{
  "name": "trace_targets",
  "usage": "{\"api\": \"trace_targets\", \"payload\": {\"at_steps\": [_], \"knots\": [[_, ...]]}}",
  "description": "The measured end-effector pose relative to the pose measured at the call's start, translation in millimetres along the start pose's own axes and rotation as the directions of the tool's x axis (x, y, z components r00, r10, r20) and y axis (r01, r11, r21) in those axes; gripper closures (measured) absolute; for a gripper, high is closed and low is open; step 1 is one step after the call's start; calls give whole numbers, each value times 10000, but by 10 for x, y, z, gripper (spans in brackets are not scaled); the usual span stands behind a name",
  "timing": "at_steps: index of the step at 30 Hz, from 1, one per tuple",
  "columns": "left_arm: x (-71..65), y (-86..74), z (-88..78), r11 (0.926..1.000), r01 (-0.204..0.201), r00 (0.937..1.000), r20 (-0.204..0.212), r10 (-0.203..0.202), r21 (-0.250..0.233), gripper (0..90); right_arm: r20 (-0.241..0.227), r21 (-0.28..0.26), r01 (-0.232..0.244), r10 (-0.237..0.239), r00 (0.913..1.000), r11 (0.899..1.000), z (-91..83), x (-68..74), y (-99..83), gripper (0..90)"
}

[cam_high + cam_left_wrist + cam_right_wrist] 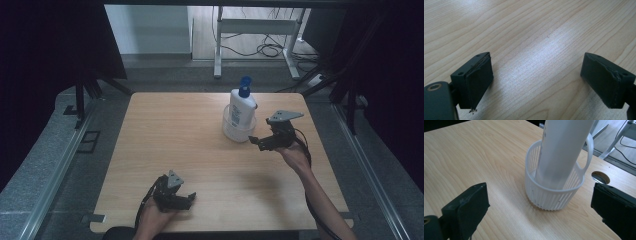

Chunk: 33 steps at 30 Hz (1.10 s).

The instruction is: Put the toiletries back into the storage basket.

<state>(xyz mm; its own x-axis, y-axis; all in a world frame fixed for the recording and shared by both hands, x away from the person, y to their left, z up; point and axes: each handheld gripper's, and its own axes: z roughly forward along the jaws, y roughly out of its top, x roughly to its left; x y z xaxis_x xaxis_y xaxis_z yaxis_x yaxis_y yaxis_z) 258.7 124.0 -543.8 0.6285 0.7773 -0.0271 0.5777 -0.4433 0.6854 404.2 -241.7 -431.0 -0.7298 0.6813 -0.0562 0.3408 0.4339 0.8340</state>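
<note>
A white pump bottle [242,107] with a blue pump top stands upright inside a small white slotted basket [233,131] at the back right of the wooden table [175,140]. My right gripper [256,142] hovers just right of the basket, open, its jaws pointing at it. In the right gripper view the bottle [564,152] rises out of the basket [554,195] between and beyond the open jaws [537,207], nothing held. My left gripper [190,199] rests low near the front edge, open, with bare wood between its jaws [536,82].
A round cable hole [600,177] sits in the tabletop beside the basket. Beyond the table stand a white desk frame [255,30] and loose cables on the floor. Dark curtains flank both sides.
</note>
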Motion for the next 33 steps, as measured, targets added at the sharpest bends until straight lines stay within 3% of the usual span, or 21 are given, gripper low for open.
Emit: {"api": "trace_targets", "payload": {"at_steps": [12,33], "knots": [[-5,0,1,10000,39,10000,-13,-39,-4,101,67,237,-18,16,10000,9997,-109,69,-288,0],[-8,1,1,10000,59,10000,-25,-59,6,101,143,521,-564,557,9983,9970,-286,104,-826,0]]}}
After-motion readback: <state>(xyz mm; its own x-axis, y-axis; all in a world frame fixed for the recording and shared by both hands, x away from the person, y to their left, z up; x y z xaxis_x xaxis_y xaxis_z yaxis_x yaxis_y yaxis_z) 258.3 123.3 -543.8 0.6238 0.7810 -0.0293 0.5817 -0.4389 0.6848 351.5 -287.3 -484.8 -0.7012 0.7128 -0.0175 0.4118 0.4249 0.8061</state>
